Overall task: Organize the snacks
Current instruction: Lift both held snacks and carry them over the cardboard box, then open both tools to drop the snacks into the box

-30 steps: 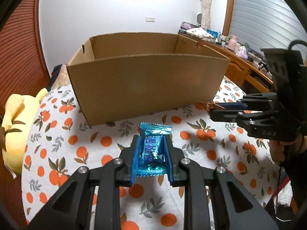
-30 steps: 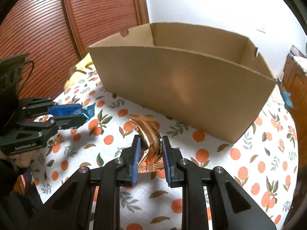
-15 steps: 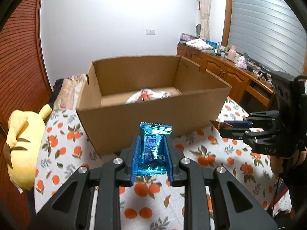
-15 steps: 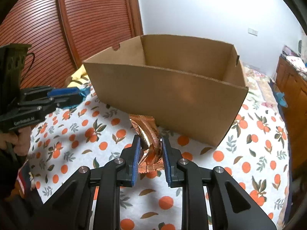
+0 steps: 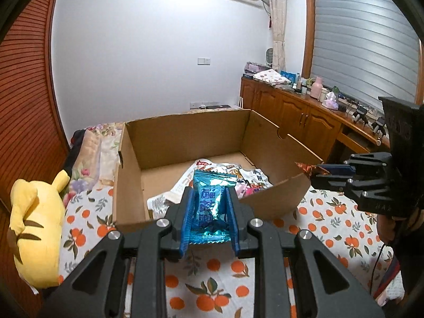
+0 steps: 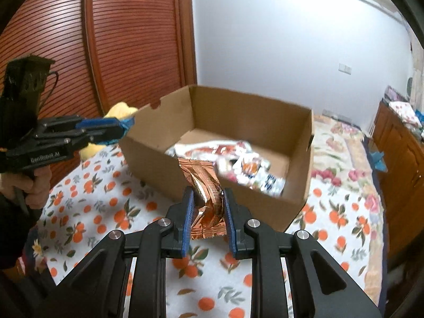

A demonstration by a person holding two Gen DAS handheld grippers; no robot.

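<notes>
Jaws, left: left gripper clamped on blue foil packet; pads press both sides, packet upright btwn them.
Jaws, right: right gripper clamped on copper foil packet, crumpled, top end sticking fwd past the pads.
Packet position: both held in the air at the near wall of cardboard box, above rim level; judged en route for a drop inside.
Box contents: heap of snack wrappers, white/red/pink, on box floor; approx. half the floor bare.
Box placement: open-topped, on bed w/ orange-print sheet; low walls give easy reach from above.
Grip rationale: side pinch leaves packet ends free, so opening the jaws should let it fall clean (judgement).
Writing: blue packet shows white characters, not legible; "GenRobot.AI" on left gripper body in right wrist view.
Surroundings: yellow plush toy at left of box; wooden cabinets along window side.
</notes>
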